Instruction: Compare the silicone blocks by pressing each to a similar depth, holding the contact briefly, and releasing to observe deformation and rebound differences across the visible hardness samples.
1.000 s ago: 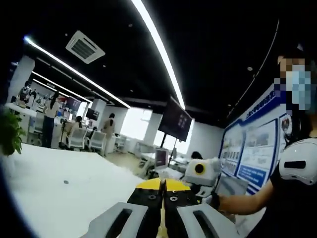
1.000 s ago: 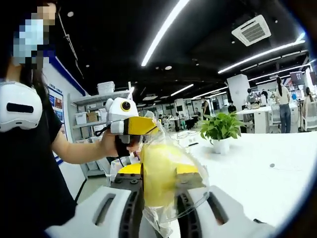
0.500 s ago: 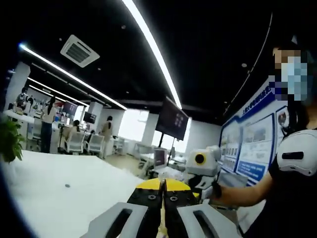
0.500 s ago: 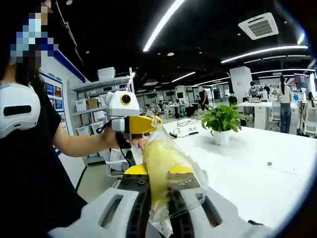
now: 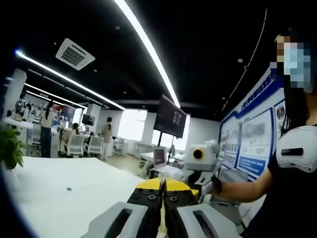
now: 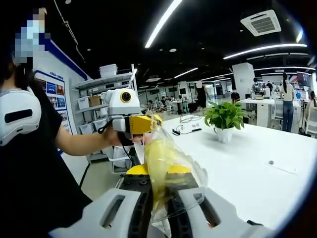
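Right now the right gripper has its fingers clamped on a clear bag with a yellow block inside, its long axis standing upright, held off the white bench, while the left gripper, fingers together on the bag's top edge, hovers just beyond.

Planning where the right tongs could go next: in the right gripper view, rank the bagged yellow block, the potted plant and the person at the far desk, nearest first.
1. Bagged yellow block, clamped in the right tongs.
2. Potted plant, on the white table, right of centre.
3. Person standing, far right, at the far desk.
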`<state>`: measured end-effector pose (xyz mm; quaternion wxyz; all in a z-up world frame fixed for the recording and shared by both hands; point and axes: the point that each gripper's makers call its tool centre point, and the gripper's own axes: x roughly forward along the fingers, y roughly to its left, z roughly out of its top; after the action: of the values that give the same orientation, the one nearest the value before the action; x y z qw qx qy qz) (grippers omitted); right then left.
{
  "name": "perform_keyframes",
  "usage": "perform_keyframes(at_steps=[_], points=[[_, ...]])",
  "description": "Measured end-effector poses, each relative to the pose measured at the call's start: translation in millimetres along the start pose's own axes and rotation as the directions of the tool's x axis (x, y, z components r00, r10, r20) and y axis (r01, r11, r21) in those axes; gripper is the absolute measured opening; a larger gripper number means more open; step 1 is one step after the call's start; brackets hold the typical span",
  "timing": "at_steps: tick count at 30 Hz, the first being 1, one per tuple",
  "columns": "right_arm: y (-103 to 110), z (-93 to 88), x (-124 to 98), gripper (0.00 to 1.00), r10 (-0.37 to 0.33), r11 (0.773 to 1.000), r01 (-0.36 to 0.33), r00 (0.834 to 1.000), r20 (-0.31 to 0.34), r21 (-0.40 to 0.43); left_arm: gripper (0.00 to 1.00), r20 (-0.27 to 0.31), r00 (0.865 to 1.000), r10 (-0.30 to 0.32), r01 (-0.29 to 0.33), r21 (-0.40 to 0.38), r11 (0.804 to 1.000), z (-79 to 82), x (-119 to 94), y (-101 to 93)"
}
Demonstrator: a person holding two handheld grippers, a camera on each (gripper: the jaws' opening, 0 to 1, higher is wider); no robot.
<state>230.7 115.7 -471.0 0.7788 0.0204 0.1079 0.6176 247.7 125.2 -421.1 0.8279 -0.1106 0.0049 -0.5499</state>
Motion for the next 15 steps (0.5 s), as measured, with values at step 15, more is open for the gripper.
perform_keyframes(at_steps=[15], points=[[4.2, -8.4, -3.6, 0.03, 0.016, 0.999, -0.015, 1.000, -0.020, 0.047, 0.00, -0.005, 1.000, 0.005, -0.005, -0.050, 0.999, -8.0, -0.2, -2.6]])
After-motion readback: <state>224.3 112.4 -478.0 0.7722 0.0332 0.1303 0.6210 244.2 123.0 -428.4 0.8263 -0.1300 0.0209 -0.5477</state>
